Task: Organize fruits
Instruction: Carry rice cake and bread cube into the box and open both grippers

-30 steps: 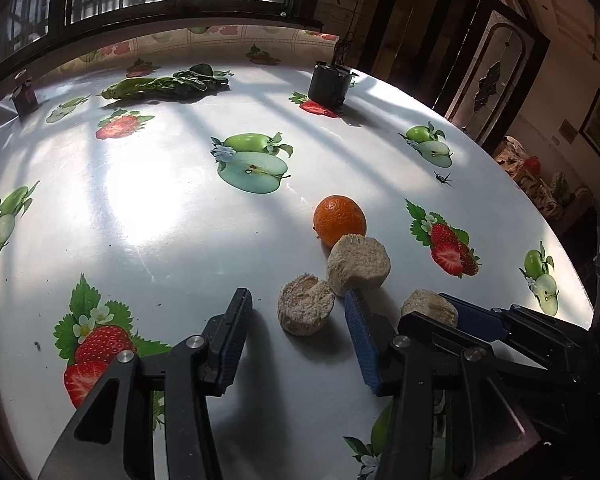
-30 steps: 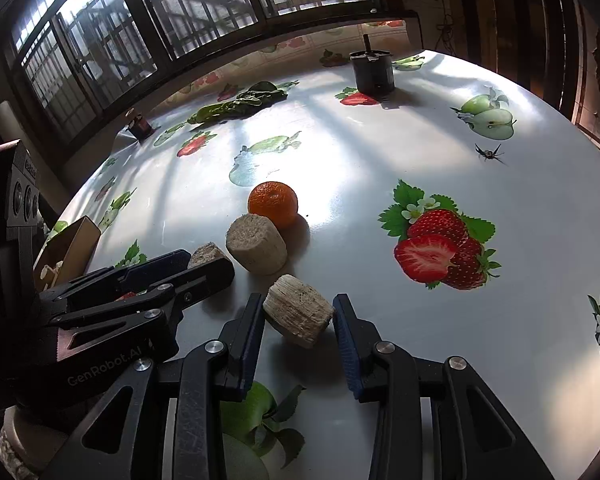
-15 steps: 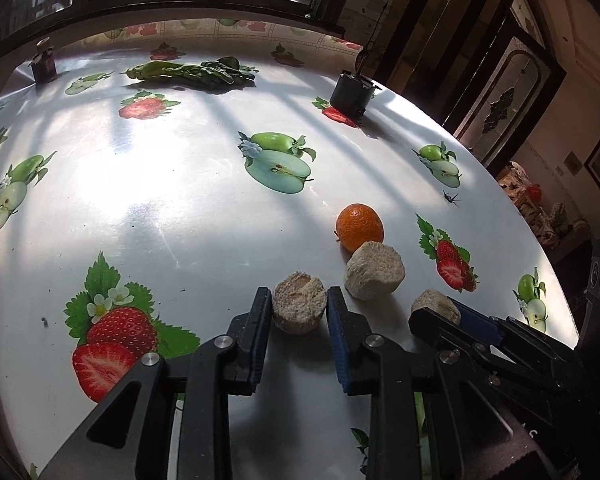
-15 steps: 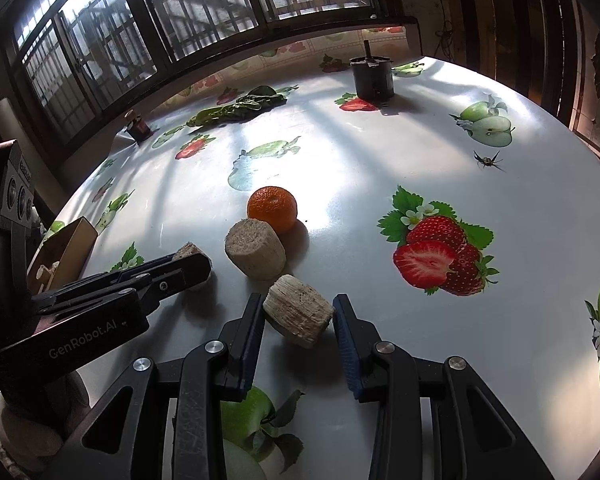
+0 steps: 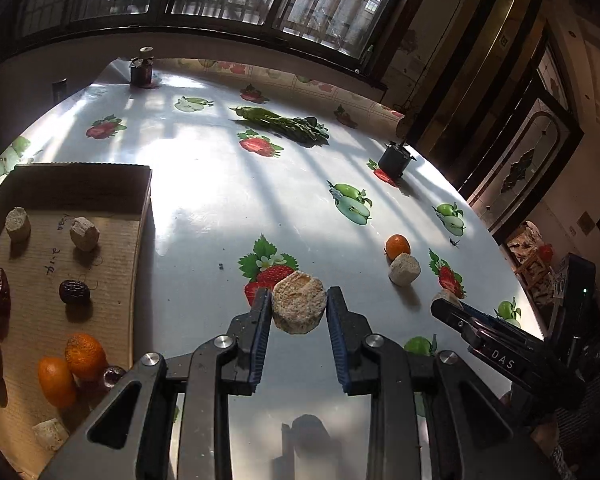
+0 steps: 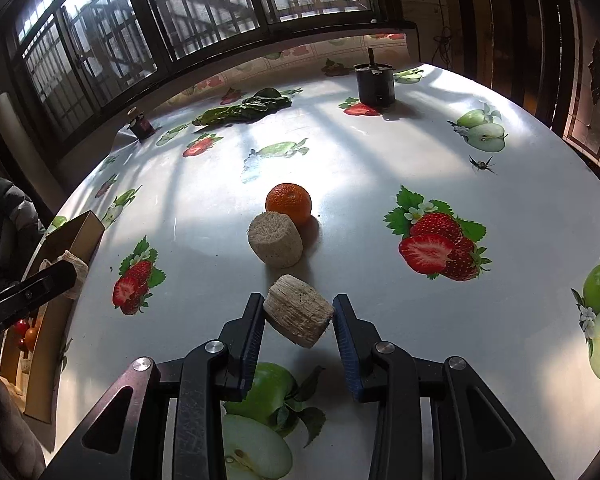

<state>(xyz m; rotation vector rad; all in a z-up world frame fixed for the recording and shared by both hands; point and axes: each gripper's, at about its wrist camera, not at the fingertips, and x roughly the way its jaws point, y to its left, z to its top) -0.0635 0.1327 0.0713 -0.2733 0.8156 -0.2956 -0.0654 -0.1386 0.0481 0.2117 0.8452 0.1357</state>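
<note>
Left wrist view: left gripper (image 5: 299, 312) is clamped on a beige chunk (image 5: 299, 303), pads pressing both flanks, chunk lifted clear of the table (image 5: 220, 200); its flat face points up and fwd. The cardboard tray (image 5: 60, 240) lies to the gripper's left in frame, near, w/ open side twd the camera. Tray already holds two oranges (image 5: 70, 364), dark dates (image 5: 74, 291), two pale chunks (image 5: 52, 226) and another pale piece (image 5: 50, 434) near the bottom. Bare cardboard shows in the middle strip btw the dates and the upper chunks. That's the relation that counts: drop spot is left of and below the held chunk, so my guess is a leftward swing, then lowering. Left hand is clearly the nearer one to the tray. Far right: a loose orange (image 5: 397, 246) and a second chunk (image 5: 404, 269) on the table, touching or nearly so.

Right wrist view: right gripper (image 6: 299, 322) grips a ridged chunk (image 6: 299, 310), tilted, long axis running diagonally across the jaws; pads contact its ends. It seems just off the tabletop, though hard to be sure. Ahead of it sit the other chunk (image 6: 275, 240) and the orange (image 6: 288, 203), touching each other. Tray edge (image 6: 76, 232) is far left in frame, well apart from this hand, w/ the left gripper's arm in btw. Likely left unloads first.
</note>
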